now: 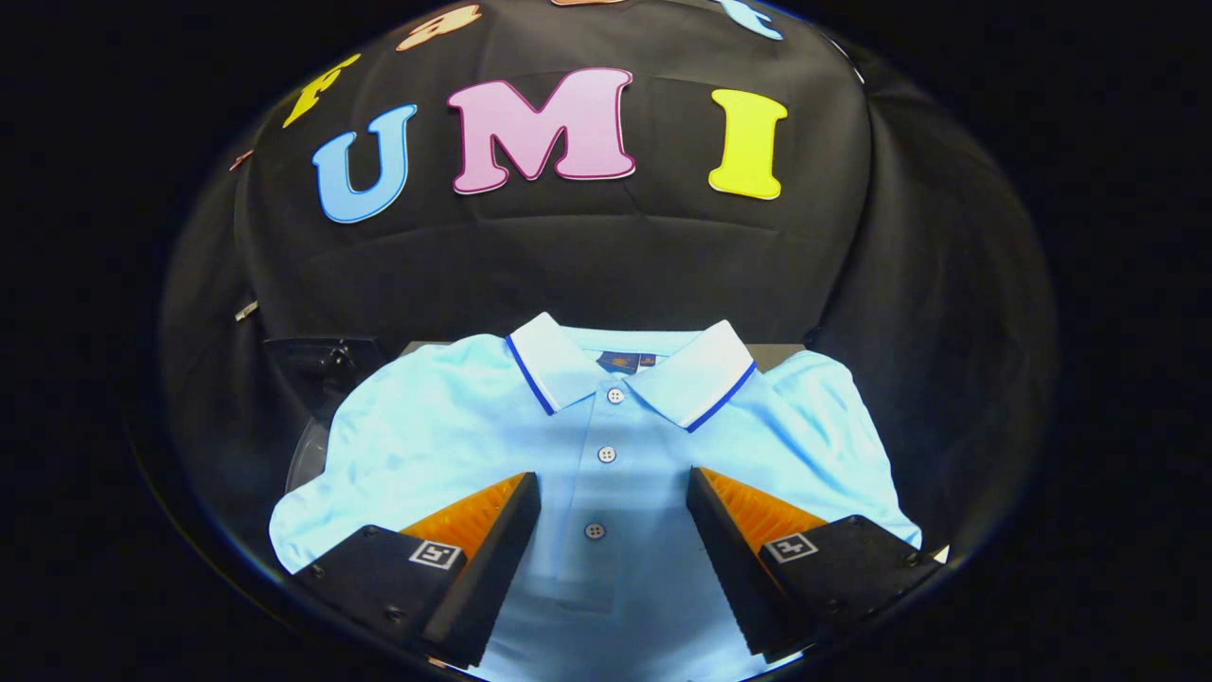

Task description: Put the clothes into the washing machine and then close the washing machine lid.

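One garment, a light blue polo shirt (606,445), is laid flat and face up across the table (786,352), of which little more than a dark strip is seen behind the collar. The shirt is spread wide, its sleeves reaching out to either side, and its long axis runs straight away from the tool, collar at the far end and hem toward the near end. Beyond the left sleeve a dark object with a curved pale rim (308,445) is partly covered by the fabric; it may be part of the washing machine, though this cannot be told for certain. The white collar (630,374), edged with a dark blue line, is folded open beyond the fingers. The tool (614,493) is held just above the chest of the shirt with its fingers (492,530) spread wide, and nothing is gripped between them. The button placket (602,474) lies on the midline between the two fingers, so the shirt is judged to be centred beneath the tool. A short descent and a closing of the fingers on gathered fabric near the placket is judged to be what the coming grasp calls for.
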Demonstrator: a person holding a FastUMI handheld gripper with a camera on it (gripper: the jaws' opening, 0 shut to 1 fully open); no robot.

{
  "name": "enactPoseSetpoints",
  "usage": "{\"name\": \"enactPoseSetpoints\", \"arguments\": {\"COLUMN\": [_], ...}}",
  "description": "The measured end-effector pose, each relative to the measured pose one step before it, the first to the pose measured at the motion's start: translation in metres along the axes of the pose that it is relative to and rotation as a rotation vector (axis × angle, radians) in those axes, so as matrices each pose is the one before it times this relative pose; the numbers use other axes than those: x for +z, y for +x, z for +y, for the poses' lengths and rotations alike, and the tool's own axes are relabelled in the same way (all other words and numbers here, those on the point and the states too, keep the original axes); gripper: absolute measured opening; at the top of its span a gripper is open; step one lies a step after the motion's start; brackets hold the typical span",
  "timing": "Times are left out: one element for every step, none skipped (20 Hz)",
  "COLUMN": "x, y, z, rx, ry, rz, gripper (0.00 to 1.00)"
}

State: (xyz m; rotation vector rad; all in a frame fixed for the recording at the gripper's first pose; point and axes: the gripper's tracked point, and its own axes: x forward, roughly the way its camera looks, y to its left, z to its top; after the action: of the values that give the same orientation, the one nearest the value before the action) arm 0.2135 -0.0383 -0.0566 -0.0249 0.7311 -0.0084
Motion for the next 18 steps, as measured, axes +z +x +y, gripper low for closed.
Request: {"name": "enactPoseSetpoints", "arguments": {"x": [0.00183, -0.00059, 0.00000, 0.00045, 0.00089, 0.00120, -0.00209, 0.00010, -0.00128, 0.00028, 0.00001, -0.00013, -0.00056, 0.00069, -0.00086, 0.00050, 0.00020, 0.00031], "y": [0.00061, -0.00081, -0.00067, -0.00091, 0.00340, -0.00089, -0.00117, -0.00004, 0.00122, 0.00072, -0.00081, 0.00006, 0.00040, 0.00017, -0.00014, -0.00032, -0.00034, -0.00015], "z": [0.00017, 0.00008, -0.00062, 0.00106, 0.00113, 0.00344, 0.00170, 0.00108, -0.00006, 0.00010, 0.00081, -0.00027, 0.00017, -0.00007, -0.00044, 0.00042, -0.00022, 0.00057], "rx": [-0.00535, 0.00563, 0.01009, 0.00069, 0.00315, 0.00523, -0.00132, -0.00566, -0.01240, -0.00924, -0.00411, -0.00106, 0.00069, -0.00179, -0.00490, -0.00312, -0.00407, -0.00150], "ry": [0.01871, 0.00175, -0.01095, -0.00018, -0.00087, 0.00198, -0.00863, -0.01010, -0.00311, 0.00242, 0.00892, 0.00729, 0.00428, 0.00205, 0.00538, -0.00580, -0.00173, 0.00138], "rz": [-0.00206, 0.01470, 0.00743, 0.01369, 0.00050, 0.00591, 0.00864, 0.00638, 0.01285, 0.01035, 0.00877, 0.00810, 0.00713, 0.00390, 0.00180, -0.00087, -0.00291, 0.00141], "gripper": [1.00, 1.00, 0.99, 0.98, 0.96, 0.92, 0.72, 0.66, 0.60, 0.59, 0.59, 0.59, 0.59, 0.59, 0.59, 0.59, 0.59, 0.59]}}
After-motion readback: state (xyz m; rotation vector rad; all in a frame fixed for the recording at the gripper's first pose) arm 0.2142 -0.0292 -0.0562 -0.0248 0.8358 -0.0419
